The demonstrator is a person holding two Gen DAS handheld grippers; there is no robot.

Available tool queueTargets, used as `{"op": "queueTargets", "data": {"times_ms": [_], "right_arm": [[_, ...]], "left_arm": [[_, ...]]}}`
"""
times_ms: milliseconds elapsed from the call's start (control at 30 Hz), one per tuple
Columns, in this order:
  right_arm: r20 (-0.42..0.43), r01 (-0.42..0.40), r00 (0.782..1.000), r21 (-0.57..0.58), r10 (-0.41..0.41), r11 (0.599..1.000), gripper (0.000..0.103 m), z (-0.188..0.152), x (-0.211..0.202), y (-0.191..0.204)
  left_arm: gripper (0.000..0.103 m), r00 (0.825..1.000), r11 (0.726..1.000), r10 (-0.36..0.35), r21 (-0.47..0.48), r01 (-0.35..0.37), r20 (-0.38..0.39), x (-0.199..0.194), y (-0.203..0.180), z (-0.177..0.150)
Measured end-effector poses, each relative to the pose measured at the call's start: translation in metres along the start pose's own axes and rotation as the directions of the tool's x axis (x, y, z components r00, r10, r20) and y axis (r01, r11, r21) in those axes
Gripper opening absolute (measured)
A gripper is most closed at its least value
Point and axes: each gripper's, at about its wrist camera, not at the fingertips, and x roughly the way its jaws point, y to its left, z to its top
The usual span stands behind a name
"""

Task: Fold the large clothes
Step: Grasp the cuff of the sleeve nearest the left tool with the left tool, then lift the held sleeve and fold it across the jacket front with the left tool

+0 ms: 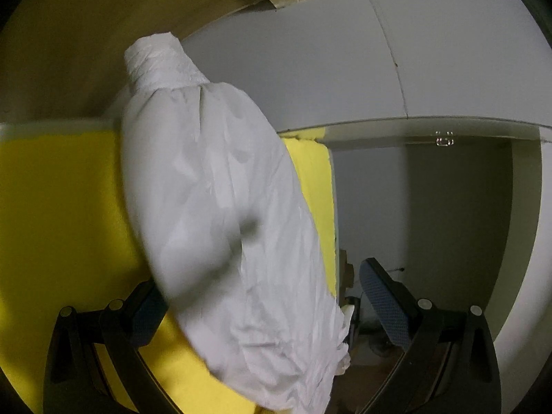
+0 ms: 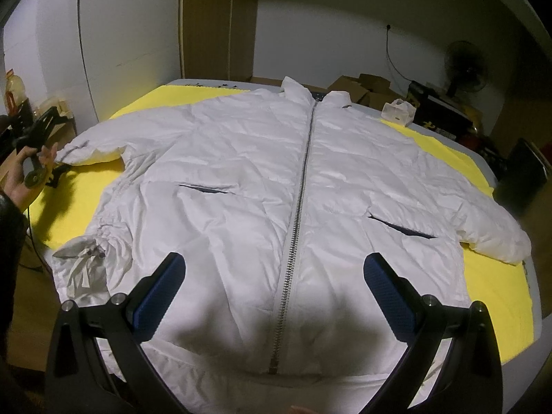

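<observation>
A large white zip-up jacket [image 2: 283, 179] lies flat, front up, on a yellow mat [image 2: 490, 276], both sleeves spread out. My right gripper [image 2: 272, 276] is open and hovers over the jacket's lower hem, its fingers either side of the zipper [image 2: 300, 193]. In the left wrist view, one white sleeve [image 1: 220, 214] runs over the yellow mat [image 1: 58, 207] and between the fingers of my left gripper [image 1: 258, 293], which is open. The left gripper also shows at the far left of the right wrist view [image 2: 38, 158], held in a hand by the sleeve's cuff.
Cardboard boxes [image 2: 358, 89], a plastic bag [image 2: 396, 112] and a fan [image 2: 465, 65] stand behind the table. A white wall [image 1: 345, 69] and a dark opening [image 1: 431, 214] lie beyond the mat's edge. A drawstring [image 2: 82, 262] hangs at the hem's left corner.
</observation>
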Motion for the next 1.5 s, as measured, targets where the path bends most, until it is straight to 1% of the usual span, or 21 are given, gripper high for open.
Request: {"op": "queueTargets", "data": {"times_ms": [133, 167, 233, 267, 300, 333, 400, 433, 500, 633, 733, 800, 967, 1067, 1133, 1200, 1267, 1367, 1400, 1467, 1500], "right_arm": [[-0.002, 0.004, 1.0, 0.003, -0.004, 1.0, 0.103, 0.0, 0.001, 0.0], [-0.004, 0.005, 1.0, 0.004, -0.005, 1.0, 0.103, 0.001, 0.001, 0.001], [-0.008, 0.004, 1.0, 0.007, -0.004, 1.0, 0.103, 0.001, 0.003, 0.001], [-0.01, 0.004, 1.0, 0.007, -0.004, 1.0, 0.103, 0.001, 0.004, 0.001], [-0.012, 0.004, 1.0, 0.007, -0.004, 1.0, 0.103, 0.002, 0.005, 0.003], [-0.013, 0.003, 1.0, 0.006, -0.003, 1.0, 0.103, 0.001, 0.005, 0.003], [-0.016, -0.002, 1.0, 0.001, 0.002, 1.0, 0.103, 0.001, 0.005, 0.004], [-0.016, -0.004, 1.0, 0.0, 0.004, 1.0, 0.103, 0.001, 0.006, 0.004], [-0.02, -0.007, 1.0, -0.004, 0.007, 1.0, 0.103, 0.0, 0.006, 0.005], [-0.025, -0.008, 1.0, 0.001, 0.008, 1.0, 0.102, -0.001, 0.006, 0.003], [-0.03, -0.013, 0.999, 0.006, 0.013, 1.0, 0.102, -0.002, 0.007, 0.002], [-0.036, -0.017, 0.999, 0.012, 0.018, 1.0, 0.102, -0.002, 0.007, 0.001], [-0.051, -0.029, 0.998, 0.033, 0.031, 0.999, 0.102, -0.003, 0.01, -0.006], [-0.094, -0.081, 0.992, 0.063, 0.087, 0.995, 0.102, 0.001, 0.017, -0.016], [-0.126, -0.122, 0.983, 0.117, 0.136, 0.986, 0.102, 0.012, 0.027, -0.032], [-0.124, -0.103, 0.985, 0.157, 0.123, 0.982, 0.103, 0.029, 0.04, -0.047], [-0.114, -0.051, 0.991, 0.182, 0.073, 0.982, 0.103, 0.054, 0.059, -0.055], [-0.145, -0.015, 0.989, 0.143, 0.036, 0.99, 0.103, 0.092, 0.096, -0.039], [-0.155, -0.004, 0.988, 0.098, 0.019, 0.995, 0.103, 0.108, 0.114, -0.022], [-0.177, -0.005, 0.984, 0.05, 0.014, 0.999, 0.103, 0.124, 0.139, 0.002], [-0.202, 0.0, 0.979, 0.031, 0.006, 1.0, 0.103, 0.137, 0.161, 0.019]], "left_arm": [[0.097, 1.0, 1.0, -0.026, -0.015, 0.027, 0.013, 0.003, 0.002, 0.01], [0.094, 0.999, 0.999, -0.029, -0.025, 0.029, 0.015, 0.001, 0.005, 0.01], [0.082, 1.0, 0.999, -0.025, -0.047, 0.026, 0.019, 0.002, 0.005, 0.013], [0.062, 1.0, 0.999, -0.012, -0.046, 0.013, 0.023, 0.0, 0.006, 0.015], [0.04, 0.999, 0.999, 0.014, -0.043, -0.013, 0.031, 0.0, 0.006, 0.015], [0.031, 0.998, 0.998, 0.04, -0.046, -0.038, 0.038, 0.001, 0.006, 0.016], [0.009, 0.997, 0.997, 0.063, -0.053, -0.061, 0.033, 0.004, 0.008, 0.016], [0.006, 0.998, 0.997, 0.064, -0.051, -0.062, 0.03, 0.005, 0.009, 0.016], [0.004, 0.998, 0.998, 0.053, -0.023, -0.052, 0.037, 0.005, 0.007, 0.017], [0.001, 0.998, 0.997, 0.028, 0.075, -0.032, 0.06, 0.004, -0.006, 0.017], [0.001, 0.997, 0.99, 0.027, 0.134, -0.038, 0.078, -0.001, -0.017, 0.015], [0.0, 0.995, 0.982, 0.024, 0.184, -0.041, 0.095, -0.006, -0.026, 0.011], [0.0, 0.987, 0.943, 0.029, 0.323, -0.08, 0.159, -0.019, -0.065, -0.006], [0.0, 0.982, 0.912, 0.038, 0.394, -0.111, 0.187, -0.023, -0.088, -0.011], [0.0, 0.979, 0.891, 0.036, 0.437, -0.121, 0.199, -0.025, -0.104, -0.018], [0.0, 0.976, 0.864, 0.03, 0.485, -0.132, 0.214, -0.028, -0.118, -0.028], [0.0, 0.972, 0.827, 0.014, 0.544, -0.143, 0.235, -0.03, -0.137, -0.038], [0.0, 0.967, 0.76, -0.02, 0.632, -0.152, 0.256, -0.033, -0.162, -0.056], [0.0, 0.964, 0.724, -0.033, 0.672, -0.159, 0.264, -0.035, -0.172, -0.064], [0.001, 0.958, 0.665, -0.045, 0.724, -0.184, 0.284, -0.037, -0.186, -0.077], [0.001, 0.954, 0.629, -0.054, 0.752, -0.196, 0.294, -0.038, -0.195, -0.086]]}}
